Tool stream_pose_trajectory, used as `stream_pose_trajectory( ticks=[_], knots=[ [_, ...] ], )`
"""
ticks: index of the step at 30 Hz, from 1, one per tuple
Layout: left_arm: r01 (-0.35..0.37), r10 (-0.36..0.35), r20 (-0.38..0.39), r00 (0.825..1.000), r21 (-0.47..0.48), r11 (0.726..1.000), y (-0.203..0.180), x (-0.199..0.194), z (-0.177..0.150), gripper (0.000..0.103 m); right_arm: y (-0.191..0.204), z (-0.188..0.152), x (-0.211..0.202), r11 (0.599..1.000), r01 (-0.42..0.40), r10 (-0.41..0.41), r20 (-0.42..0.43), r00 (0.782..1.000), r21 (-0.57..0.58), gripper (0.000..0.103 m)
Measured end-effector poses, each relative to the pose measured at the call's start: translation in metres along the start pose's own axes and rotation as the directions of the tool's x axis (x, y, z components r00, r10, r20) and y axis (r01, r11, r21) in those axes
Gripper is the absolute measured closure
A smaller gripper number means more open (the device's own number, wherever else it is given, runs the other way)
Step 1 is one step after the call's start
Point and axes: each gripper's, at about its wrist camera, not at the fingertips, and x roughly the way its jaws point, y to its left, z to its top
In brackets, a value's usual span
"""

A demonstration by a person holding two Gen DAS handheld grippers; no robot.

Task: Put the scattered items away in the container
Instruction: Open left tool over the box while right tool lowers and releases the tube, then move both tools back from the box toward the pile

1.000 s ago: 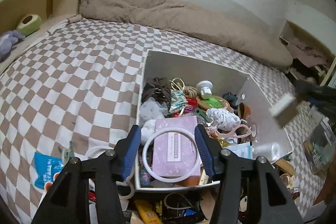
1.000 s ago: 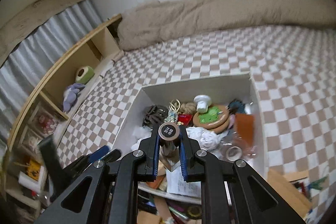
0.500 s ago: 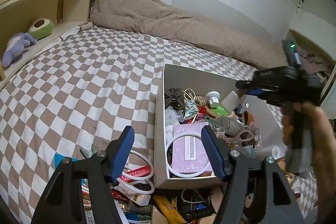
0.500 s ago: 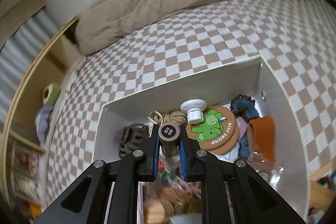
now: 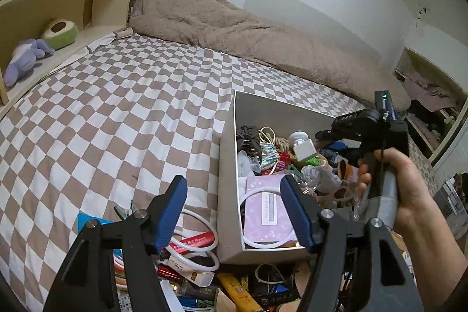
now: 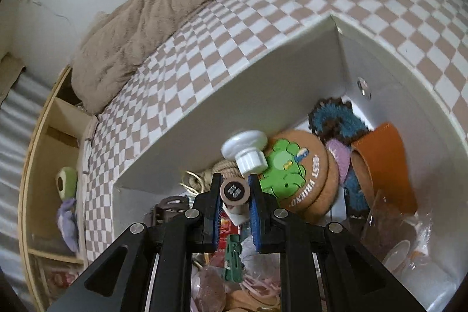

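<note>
Inside the white box (image 6: 292,72) my right gripper (image 6: 235,192) clamps a small brown-capped bottle (image 6: 234,191); my left gripper (image 5: 234,209) hangs open, empty, over the box's near corner.

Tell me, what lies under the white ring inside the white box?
Under the white ring lies a pink card box. What is beneath that in the white box is covered.
</note>
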Motion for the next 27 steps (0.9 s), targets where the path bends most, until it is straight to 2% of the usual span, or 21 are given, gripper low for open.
stream_pose_trajectory(
  ticks=[3, 4, 5, 7, 12, 17, 21, 25, 26, 27],
  knots=[
    [-0.001, 0.001, 0.001, 1.0, 0.002, 1.0, 0.0, -0.001, 0.001, 0.037, 0.0, 0.001, -0.001, 1.0, -0.003, 0.003, -0.009, 1.0, -0.008, 0.085],
    [-0.001, 0.001, 0.001, 1.0, 0.002, 1.0, 0.0, -0.001, 0.001, 0.037, -0.001, 0.002, -0.003, 1.0, -0.002, 0.002, -0.008, 1.0, -0.013, 0.078],
    [-0.001, 0.001, -0.001, 1.0, 0.003, 1.0, 0.0, -0.001, 0.0, 0.037, 0.0, 0.003, -0.006, 1.0, 0.001, -0.002, -0.008, 1.0, -0.025, 0.056],
    [-0.005, 0.005, -0.004, 1.0, 0.006, 1.0, -0.001, -0.001, 0.0, 0.037, 0.002, 0.005, -0.015, 0.998, 0.012, -0.012, 0.007, 1.0, -0.056, 0.025],
    [-0.012, 0.012, -0.012, 1.0, 0.013, 1.0, -0.003, 0.0, -0.002, 0.037, 0.004, 0.009, -0.036, 0.994, -0.012, 0.014, 0.025, 1.0, -0.105, 0.025],
    [-0.008, 0.009, -0.014, 1.0, 0.012, 1.0, -0.004, 0.0, -0.003, 0.037, 0.007, 0.001, -0.053, 0.983, -0.035, 0.041, 0.026, 0.999, -0.178, 0.01],
    [-0.01, 0.01, -0.014, 1.0, 0.013, 1.0, -0.005, 0.0, -0.003, 0.037, 0.011, -0.009, -0.069, 0.958, -0.027, 0.04, 0.041, 0.998, -0.287, 0.005],
    [-0.015, 0.016, -0.009, 1.0, 0.022, 1.0, -0.006, -0.001, -0.005, 0.037, 0.006, -0.018, -0.084, 0.936, -0.026, 0.053, 0.067, 0.996, -0.35, 0.003],
    [-0.017, 0.017, -0.009, 1.0, 0.023, 1.0, -0.006, 0.0, -0.004, 0.036, 0.006, -0.021, -0.088, 0.931, -0.026, 0.057, 0.073, 0.996, -0.364, 0.001],
    [-0.017, 0.017, -0.008, 1.0, 0.023, 1.0, -0.006, 0.0, -0.005, 0.029, 0.006, -0.023, -0.092, 0.926, -0.025, 0.059, 0.08, 0.995, -0.378, 0.0]
  ],
)
